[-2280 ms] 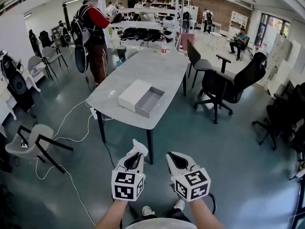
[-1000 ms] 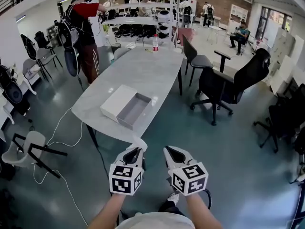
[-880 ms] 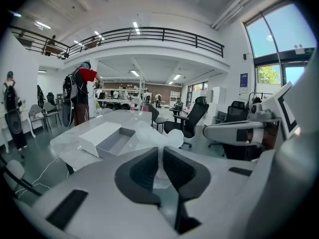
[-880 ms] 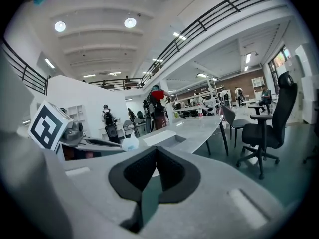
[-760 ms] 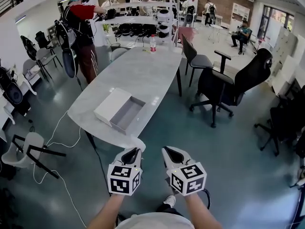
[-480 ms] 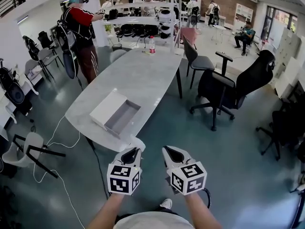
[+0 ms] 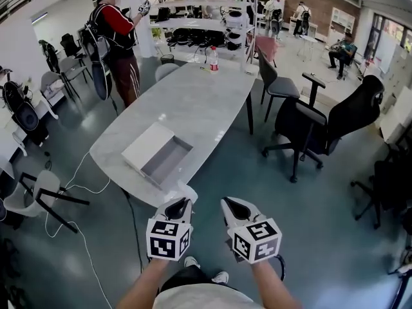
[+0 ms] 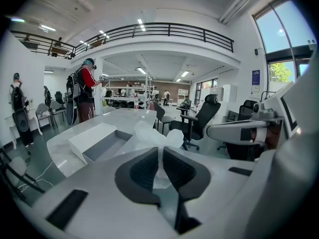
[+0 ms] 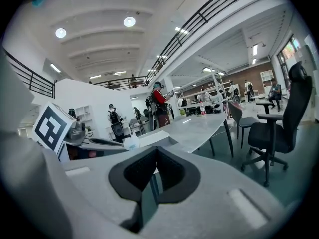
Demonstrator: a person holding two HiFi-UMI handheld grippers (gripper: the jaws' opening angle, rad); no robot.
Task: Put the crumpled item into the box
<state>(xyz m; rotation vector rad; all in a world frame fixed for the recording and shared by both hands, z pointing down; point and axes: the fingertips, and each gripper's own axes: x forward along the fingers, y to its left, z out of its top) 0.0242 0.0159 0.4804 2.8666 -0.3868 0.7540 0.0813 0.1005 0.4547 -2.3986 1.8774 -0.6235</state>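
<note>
Grey oval table point(image 7: 199, 102) in the head view carries the open box point(image 7: 148, 148) at its near end, both grippers short of it. Left gripper view: the left gripper point(image 8: 159, 151) pinches what seems a thin tail of the crumpled item point(image 8: 154, 135), which could slip free before reaching the box. Right gripper view: the right gripper point(image 9: 155, 176) is closed, empty.

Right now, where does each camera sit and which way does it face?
Head view: on the person's head, looking steeply down at the table and open box; forearms, left gripper and right gripper show.
Left gripper view: rides the left gripper, facing the box; its jaws, shut on the crumpled item, show.
Right gripper view: rides the right gripper, facing the table; its shut, empty jaws show.
Shared: both gripper views show the box.
</note>
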